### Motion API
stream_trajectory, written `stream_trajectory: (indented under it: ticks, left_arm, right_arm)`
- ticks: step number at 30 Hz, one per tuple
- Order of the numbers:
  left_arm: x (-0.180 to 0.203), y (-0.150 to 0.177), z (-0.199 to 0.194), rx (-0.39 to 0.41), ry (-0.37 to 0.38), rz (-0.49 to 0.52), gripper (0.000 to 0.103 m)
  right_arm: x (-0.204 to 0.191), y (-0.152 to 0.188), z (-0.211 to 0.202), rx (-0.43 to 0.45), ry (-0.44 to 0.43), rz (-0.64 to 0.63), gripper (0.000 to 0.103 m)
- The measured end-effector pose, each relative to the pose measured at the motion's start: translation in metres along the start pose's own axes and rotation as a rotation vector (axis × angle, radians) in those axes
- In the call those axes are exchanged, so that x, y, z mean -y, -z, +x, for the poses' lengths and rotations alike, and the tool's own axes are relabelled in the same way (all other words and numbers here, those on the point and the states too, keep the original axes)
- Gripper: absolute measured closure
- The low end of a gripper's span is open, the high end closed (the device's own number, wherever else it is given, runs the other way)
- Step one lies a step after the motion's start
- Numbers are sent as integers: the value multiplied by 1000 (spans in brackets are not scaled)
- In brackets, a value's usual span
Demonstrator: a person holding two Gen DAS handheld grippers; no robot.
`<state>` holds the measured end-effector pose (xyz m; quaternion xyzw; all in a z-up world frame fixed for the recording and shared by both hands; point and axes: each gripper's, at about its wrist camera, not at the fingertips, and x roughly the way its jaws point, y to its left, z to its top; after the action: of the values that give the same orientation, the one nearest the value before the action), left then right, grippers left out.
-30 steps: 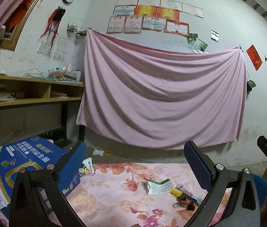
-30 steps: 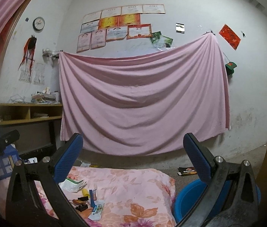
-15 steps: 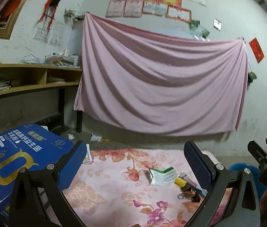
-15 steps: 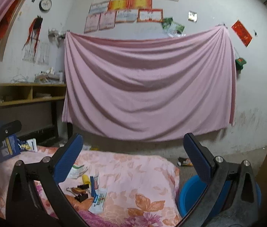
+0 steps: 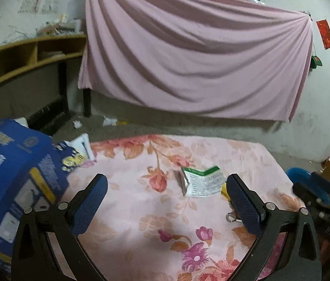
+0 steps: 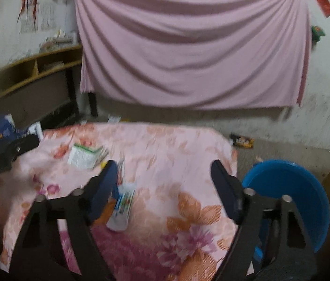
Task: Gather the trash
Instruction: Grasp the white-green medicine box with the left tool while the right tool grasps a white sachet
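Note:
A table with a pink floral cloth [image 5: 141,210] carries trash. A green and white packet [image 5: 201,180] lies mid-table, also in the right wrist view [image 6: 84,155]. A squeezed toothpaste tube [image 6: 122,207] lies by my right gripper's left finger. A yellow item [image 5: 224,188] and a metal clip [image 5: 232,217] sit partly hidden behind my left gripper's right finger. My left gripper [image 5: 167,201] is open and empty above the cloth. My right gripper [image 6: 163,187] is open and empty above the table's right part. A blue basin [image 6: 300,192] stands right of the table.
A big blue carton [image 5: 12,178] lies on the table's left end. A wooden shelf [image 5: 24,56] runs along the left wall. A pink sheet [image 5: 188,53] hangs behind. Scraps [image 5: 108,120] and a dark wrapper [image 6: 242,141] lie on the floor.
Both grippers have tilted down and moved toward the table, so the cloth and trash fill more of each view. Both stay open and empty.

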<state>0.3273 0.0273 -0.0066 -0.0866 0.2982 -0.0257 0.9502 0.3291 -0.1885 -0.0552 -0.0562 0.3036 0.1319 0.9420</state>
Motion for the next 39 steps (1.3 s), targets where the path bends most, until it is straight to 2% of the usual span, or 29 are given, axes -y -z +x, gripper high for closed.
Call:
stream_trajectory:
  ticks: [4,6,10,11,17,18,27,33,39]
  left_arm:
    - [1,0,18,-82,50,5,28]
    - [2,-2,29,-132,77,3,42]
    - [0,-1,52,-244,139,-15,50]
    - [-1,0,56,-265,141,-24,56]
    - [1,-4,66,-284,156,-15,58]
    - [2,-4,69,-293,158,-14,61]
    - [4,-8,80,-315,173,-33,67]
    - [6,-8,87,-339,179,-34,87]
    - [6,-7,85,-326,214,-22,96]
  right_arm:
    - [-8,4,11,-81,-51,-32,20]
    - [-13,7,15,-115,-72,-52,26]
    - [-24,11,24,-182,-109,-100,30]
    - [-27,13,25,-194,-111,-115,32]
    - [-34,19,40,-273,-99,-148,41]
    - [-33,20,42,-282,-101,-144,43]
    - [-16,13,57,-312,-98,-66,54]
    - [-7,9,64,-315,-86,-26,55]
    - [-6,8,65,-306,-88,-22,55]
